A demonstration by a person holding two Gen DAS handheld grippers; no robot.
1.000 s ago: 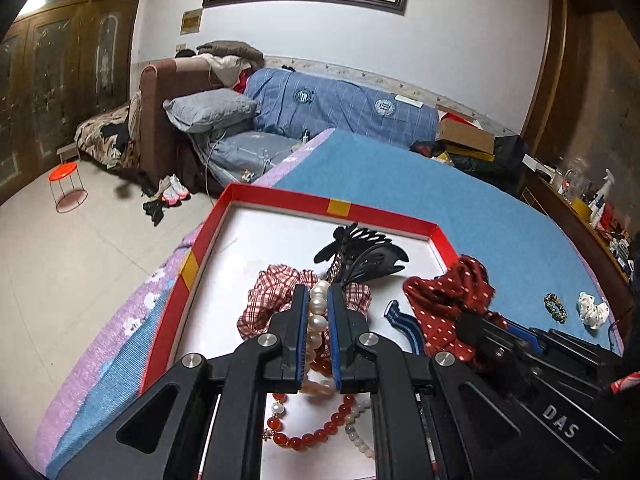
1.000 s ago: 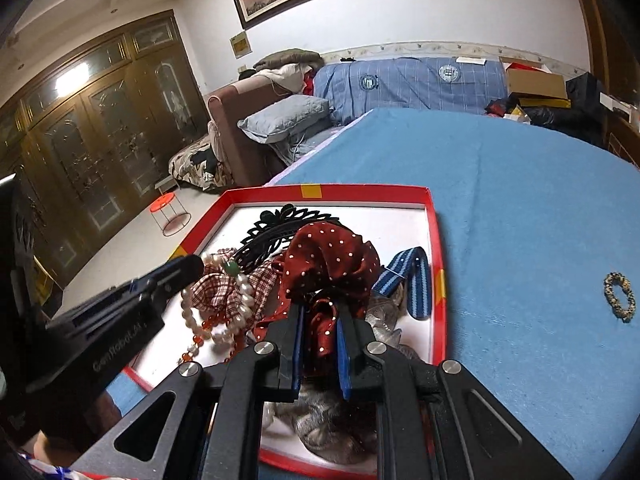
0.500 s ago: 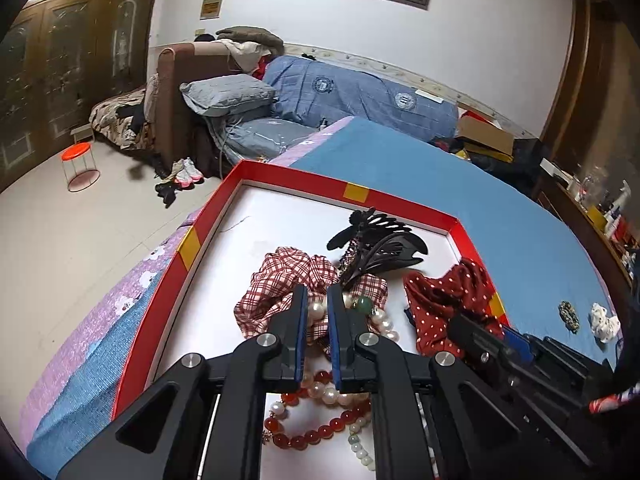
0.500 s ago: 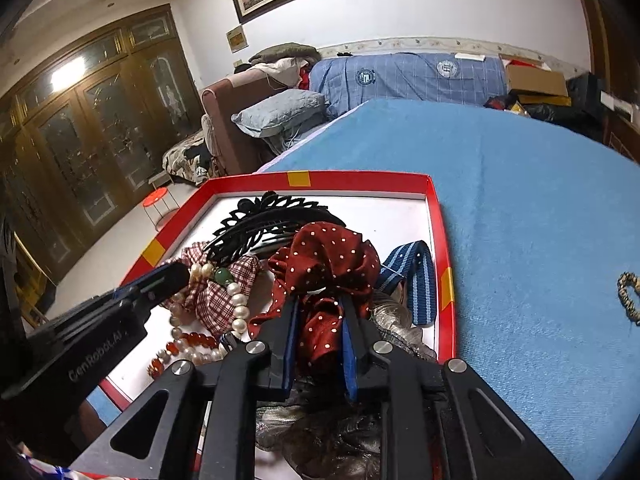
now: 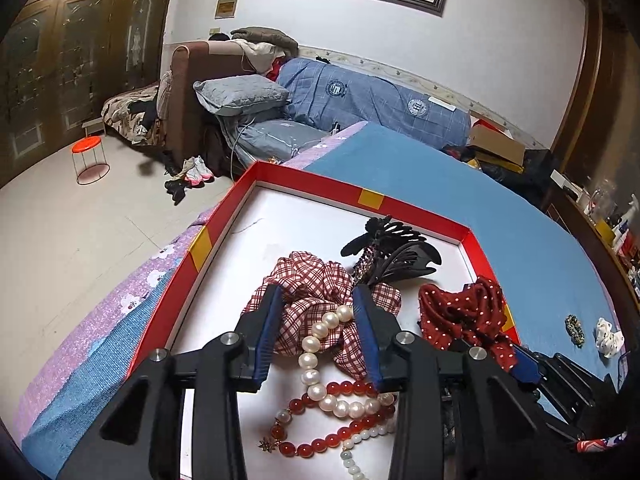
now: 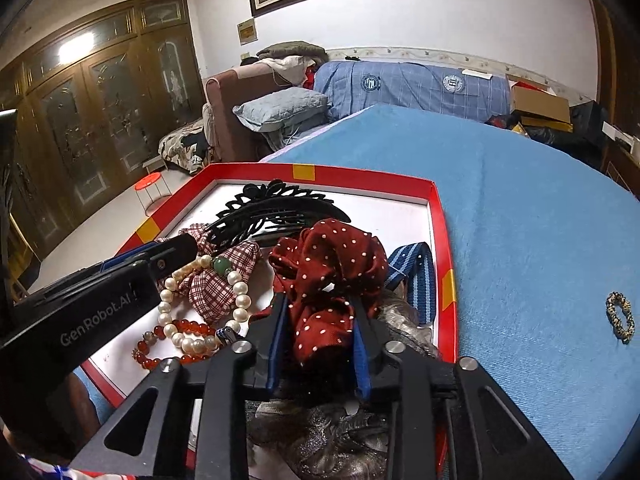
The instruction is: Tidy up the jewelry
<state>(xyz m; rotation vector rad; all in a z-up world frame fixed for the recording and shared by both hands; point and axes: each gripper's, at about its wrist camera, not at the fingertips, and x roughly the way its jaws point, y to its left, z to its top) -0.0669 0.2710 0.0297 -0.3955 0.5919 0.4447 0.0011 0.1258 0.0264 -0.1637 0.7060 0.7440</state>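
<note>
- With both of your grippers over the red tray, which sits on the blue bed cover, the work is inside the tray.
- Left gripper: its jaws have just been opening and stand partly apart. The pearl necklace runs between them, lying slack over the plaid scrunchie and the tray floor; the pads do not press on it.
- Right gripper: its jaws have likewise just been opening. The red dotted scrunchie sits between them, bunched; the blue pads stand beside the cloth and do not squeeze it.
- Also in the tray: a red bead bracelet tangled with the pearls, a black hair claw touching the plaid scrunchie, and a blue striped strap by the right wall.
- Still out on the bed cover, well apart from the tray: a small beaded ring and a white scrunchie.
- Handling, judged: the pearls look smooth and free-running, so you should pinch across the strand between two beads, not on one; lift slowly, since the red bracelet may drag along.
- The scrunchies are soft and light; take a thick fold.
- The claw is rigid; grip its spine, not the teeth.
</note>
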